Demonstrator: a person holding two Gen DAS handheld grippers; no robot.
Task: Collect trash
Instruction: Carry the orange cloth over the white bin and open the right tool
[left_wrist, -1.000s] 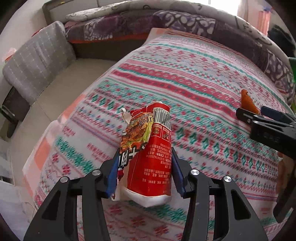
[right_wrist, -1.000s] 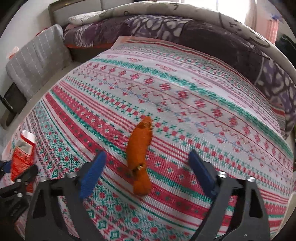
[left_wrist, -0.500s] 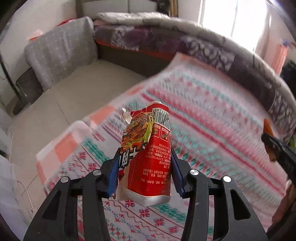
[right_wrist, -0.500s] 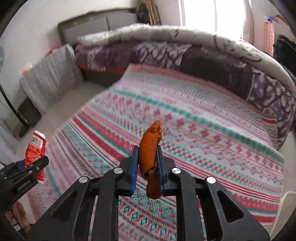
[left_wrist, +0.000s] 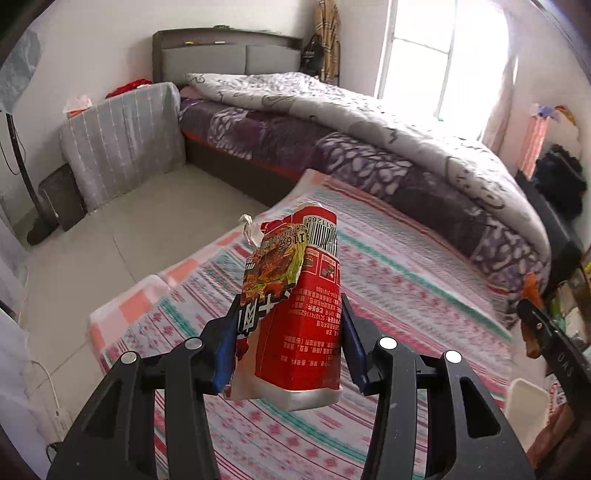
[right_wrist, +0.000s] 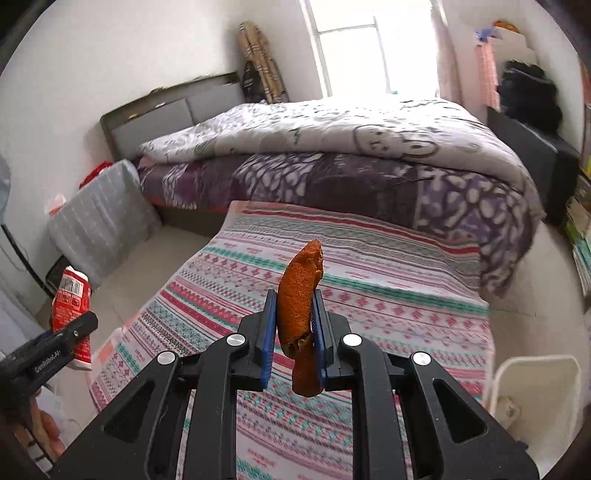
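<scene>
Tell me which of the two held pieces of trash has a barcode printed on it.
The crumpled red snack wrapper clamped in the left gripper shows a barcode near its top. The orange peel strip in the right gripper is plain, unprinted.

Home bedroom; bed (right_wrist: 332, 173) straight ahead of both grippers, grey padded headboard (left_wrist: 229, 59) at far wall, rumpled printed duvet (right_wrist: 369, 133) over purple patterned sheet; striped cloth-covered surface (right_wrist: 369, 288) directly below grippers; bright window (right_wrist: 354, 55) beyond bed; coat (right_wrist: 258, 62) hanging in corner beside it; grey covered furniture (left_wrist: 118, 140) ahead-left; tiled floor (left_wrist: 110, 240) between; white bin (right_wrist: 535, 391) low right.
</scene>
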